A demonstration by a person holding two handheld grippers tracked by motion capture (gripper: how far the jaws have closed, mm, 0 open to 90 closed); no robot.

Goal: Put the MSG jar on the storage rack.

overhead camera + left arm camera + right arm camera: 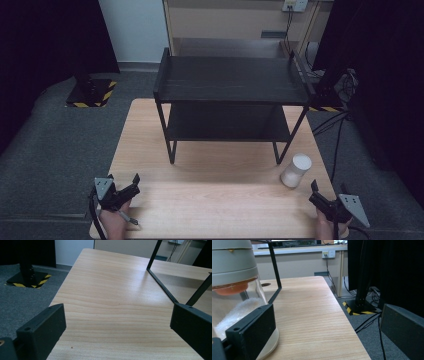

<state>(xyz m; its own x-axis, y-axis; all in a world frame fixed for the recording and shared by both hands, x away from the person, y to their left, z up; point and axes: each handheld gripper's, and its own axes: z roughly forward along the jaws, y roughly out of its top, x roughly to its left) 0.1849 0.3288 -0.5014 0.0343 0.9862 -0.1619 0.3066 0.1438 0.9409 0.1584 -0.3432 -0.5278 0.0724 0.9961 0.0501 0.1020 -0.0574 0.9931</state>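
Here's the wooden table (215, 200), and both hands are down at its near edge. The left gripper (122, 186) sits at the near-left corner, jaws spread wide with nothing between them. Its own view confirms it: bare wood grain between the two black jaws, and the thin black legs of the shelf (160, 282) off ahead to one side.

Over on the other side, the right gripper (327, 194) hovers at the near-right corner, also wide open and holding nothing. Just ahead of it stands a white-capped jar (295, 170), upright on the table, close to the shelf's front right leg. From the right gripper view that jar (235, 287) looms right beside one jaw: pale lid, clear body, white grains inside and something orange under the cap. Whether the jaw touches it, I cannot tell.

The black two-tier shelf (230, 80) stands at the far half of the table, both tiers bare.
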